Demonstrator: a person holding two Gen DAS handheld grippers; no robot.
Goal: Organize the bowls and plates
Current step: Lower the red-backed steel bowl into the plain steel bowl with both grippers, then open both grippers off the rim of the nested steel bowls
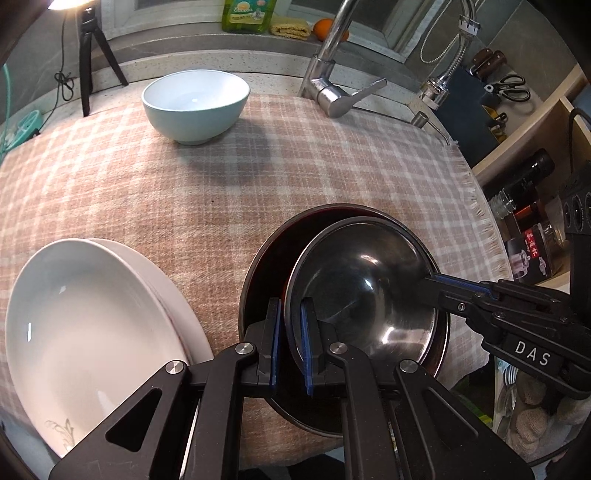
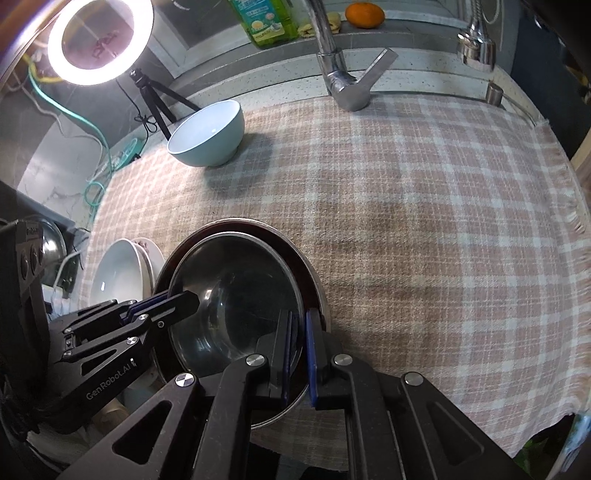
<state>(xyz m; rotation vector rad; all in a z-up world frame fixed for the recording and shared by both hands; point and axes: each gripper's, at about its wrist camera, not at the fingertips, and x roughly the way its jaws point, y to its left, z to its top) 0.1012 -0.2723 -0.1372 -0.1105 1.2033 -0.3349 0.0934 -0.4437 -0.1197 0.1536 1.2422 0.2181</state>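
Observation:
A steel bowl [image 1: 365, 288] sits tilted inside a dark red-rimmed bowl [image 1: 262, 273] near the front of the checked cloth. My left gripper [image 1: 291, 350] is shut on the steel bowl's near-left rim. My right gripper [image 2: 299, 354] is shut on the steel bowl's [image 2: 240, 314] right rim, and shows in the left wrist view [image 1: 439, 280]. The left gripper also shows in the right wrist view [image 2: 177, 299]. A stack of white plates [image 1: 88, 332] lies to the left. A light blue bowl [image 1: 195, 105] stands at the back.
A faucet [image 1: 332, 85] stands at the back behind the checked cloth [image 1: 229, 192]. A ring light on a tripod [image 2: 101, 37] is at the back left. Bottles and jars [image 1: 524, 206] stand off the cloth's right edge. A green bottle [image 2: 266, 22] and an orange [image 2: 364, 14] sit on the sill.

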